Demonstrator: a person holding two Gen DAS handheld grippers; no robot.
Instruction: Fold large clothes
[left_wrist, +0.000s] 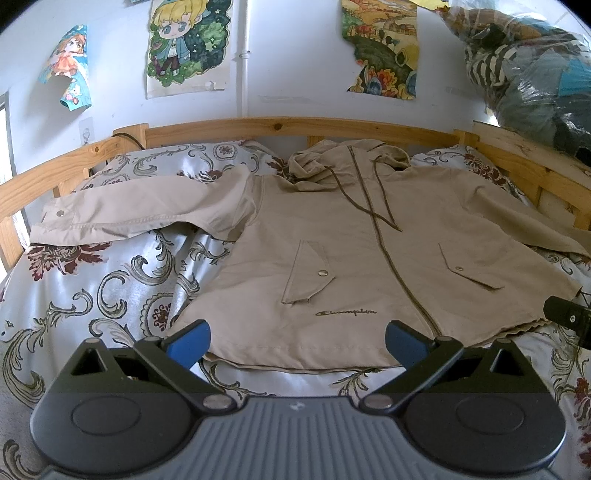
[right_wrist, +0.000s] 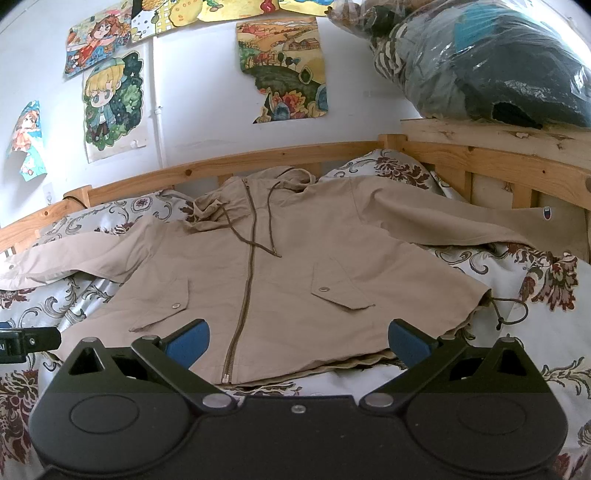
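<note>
From the left wrist, the tan jacket (left_wrist: 332, 258) lies face up and zipped on the patterned bedspread (left_wrist: 92, 295), hood toward the wooden bed rail (left_wrist: 258, 127). One sleeve (left_wrist: 140, 214) stretches out flat to the side. The left gripper (left_wrist: 297, 338) hangs above the hem, fingers spread wide and empty.

From the right wrist, the other sleeve (right_wrist: 461, 225) runs toward the bed's corner. The right gripper (right_wrist: 298, 338) is likewise spread, holding nothing, near the hem and zipper (right_wrist: 245, 295).

The cloth looks thin, light and limp, probably slightly slick; pinching a sleeve cuff or hem corner would likely give the firmest hold.
</note>
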